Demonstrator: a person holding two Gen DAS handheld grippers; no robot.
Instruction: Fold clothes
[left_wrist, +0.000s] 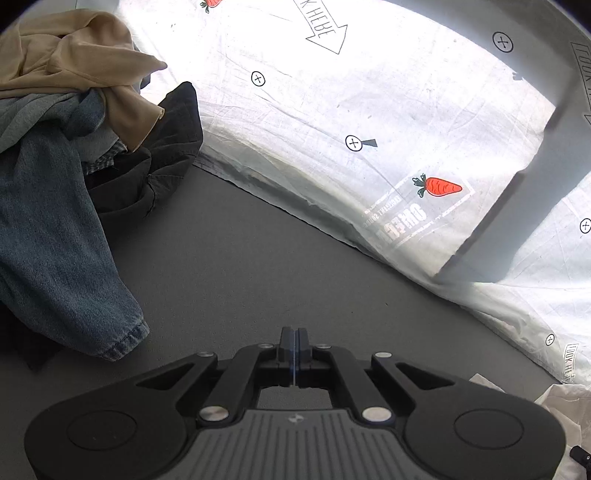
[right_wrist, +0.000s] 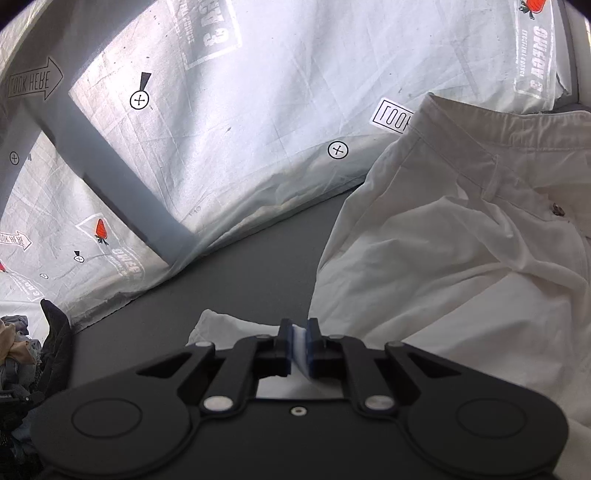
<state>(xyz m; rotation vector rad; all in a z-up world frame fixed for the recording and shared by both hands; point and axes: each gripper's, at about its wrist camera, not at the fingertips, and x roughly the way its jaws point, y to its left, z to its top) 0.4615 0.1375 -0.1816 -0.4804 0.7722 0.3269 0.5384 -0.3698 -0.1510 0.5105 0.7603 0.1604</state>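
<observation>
Hidden or cut off: lower part of the pile of clothes (left_wrist: 55, 155) lost past the left frame edge in the left wrist view; in the right wrist view only a dark, blurred corner of it at lower left. White trousers (right_wrist: 461, 240) cut by the right and bottom frame edges in the right wrist view, full extent unreadable; a small scrap of the same white cloth at lower right in the left wrist view. Left gripper (left_wrist: 294, 345): jaws pressed together, nothing between them, hovering above bare grey table (left_wrist: 240, 258). Right gripper (right_wrist: 300, 339): jaws nearly closed, pinching a fold of the white trousers between blue pads. Pile contents, as far as legible: tan garment (left_wrist: 74, 70) on top, blue jeans (left_wrist: 48, 236) draped down the front, black garment (left_wrist: 166, 147) at the right side. Edges and open room: wide strip of clear grey surface between the pile and the white trousers; far edge bounded by a white printed sheet (left_wrist: 369, 110) standing as a backdrop, its hem touching the table. Surface and room: matt grey tabletop; sheet brightly backlit, printed with carrots, arrows and crossed circles; broad grey shadow bar (left_wrist: 535, 192) across it.
</observation>
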